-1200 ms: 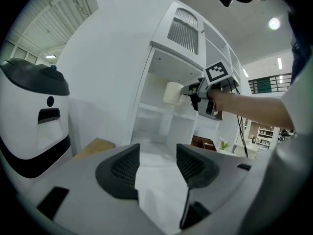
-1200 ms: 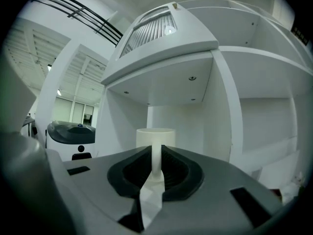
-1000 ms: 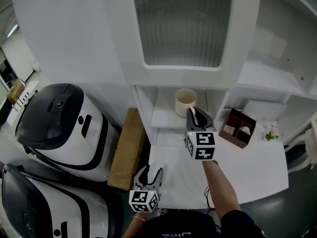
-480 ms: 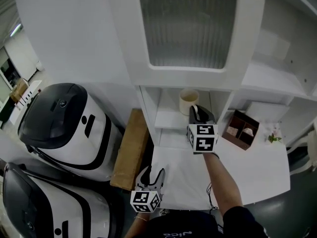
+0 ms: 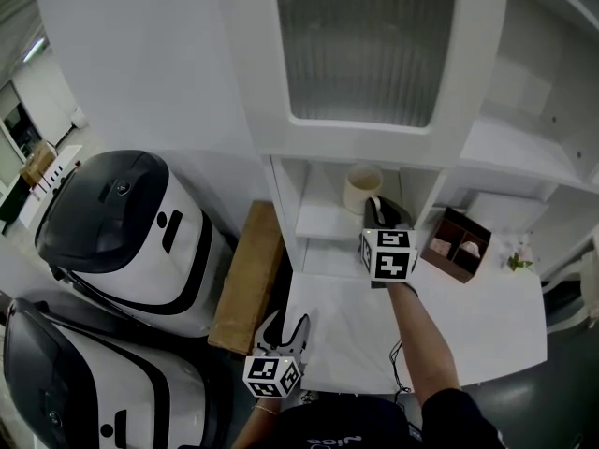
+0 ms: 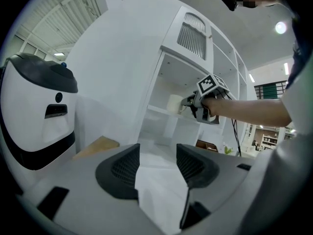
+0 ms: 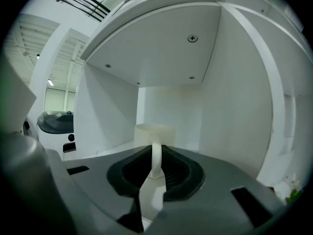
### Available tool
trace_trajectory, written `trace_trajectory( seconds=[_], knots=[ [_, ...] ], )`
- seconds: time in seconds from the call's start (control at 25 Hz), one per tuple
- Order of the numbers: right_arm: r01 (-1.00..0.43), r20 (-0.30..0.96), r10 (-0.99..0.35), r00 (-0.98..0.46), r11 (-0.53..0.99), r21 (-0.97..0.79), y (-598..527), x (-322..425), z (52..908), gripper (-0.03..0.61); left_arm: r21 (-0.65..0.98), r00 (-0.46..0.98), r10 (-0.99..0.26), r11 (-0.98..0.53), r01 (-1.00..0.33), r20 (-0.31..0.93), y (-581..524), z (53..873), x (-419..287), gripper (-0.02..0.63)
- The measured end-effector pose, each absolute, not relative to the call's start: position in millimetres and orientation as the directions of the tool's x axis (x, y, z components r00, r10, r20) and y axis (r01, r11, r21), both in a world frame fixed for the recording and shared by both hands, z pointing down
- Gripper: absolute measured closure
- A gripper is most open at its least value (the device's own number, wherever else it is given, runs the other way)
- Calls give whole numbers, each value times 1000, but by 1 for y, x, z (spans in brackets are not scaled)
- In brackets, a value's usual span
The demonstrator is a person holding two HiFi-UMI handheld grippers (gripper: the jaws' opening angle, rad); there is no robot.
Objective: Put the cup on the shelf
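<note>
Right gripper view has the right tongs (image 7: 155, 175) around the thin handle (image 7: 156, 155) of the cup (image 7: 154, 132). Its pale body stands upright just beyond them, inside the lower compartment of the shelf (image 7: 115, 148). Those tongs have just been opening a little, yet the pads look to be against the handle on both sides, so we read the grip as loosening rather than gone. From the head view the cup seems seated on the shelf board, near the right wall. To finish well, we should spread the tongs fully before moving. Then we draw straight back along the handle's line, without lifting or twisting, so nothing hooks and tips the cup. Our left tongs (image 6: 157, 166) hang apart and empty over the tabletop (image 5: 468, 325), well away.
</note>
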State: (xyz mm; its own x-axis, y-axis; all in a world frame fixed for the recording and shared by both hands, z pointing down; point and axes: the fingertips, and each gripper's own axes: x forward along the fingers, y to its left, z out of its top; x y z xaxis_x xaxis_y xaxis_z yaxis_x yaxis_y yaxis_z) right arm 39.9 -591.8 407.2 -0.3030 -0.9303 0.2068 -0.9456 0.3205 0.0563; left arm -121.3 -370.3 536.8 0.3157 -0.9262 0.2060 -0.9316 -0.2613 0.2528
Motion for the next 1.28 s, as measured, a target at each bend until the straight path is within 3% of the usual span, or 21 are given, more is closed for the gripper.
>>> trace_trajectory(
  seconds=[0.16,0.28,0.52,1.28],
  knots=[
    [-947,202,-935,-292,311,73,-592,41,407,505,266,322,-925,-265,-927,200,-371,534,-118,382],
    [-941,210,-925,-317,335,54,-590,39,411,420,259,325,-924,-270,-927,201,-369,533,-116,382],
    [-922,164,-915,-369,382,59,-577,37,403,351,250,315,-926,-261,-932,210,-364,534,-117,382],
    [-876,35,-884,-466,466,124,-477,39,372,324,236,367,-912,-322,-917,182,-346,531,-97,382]
  ],
)
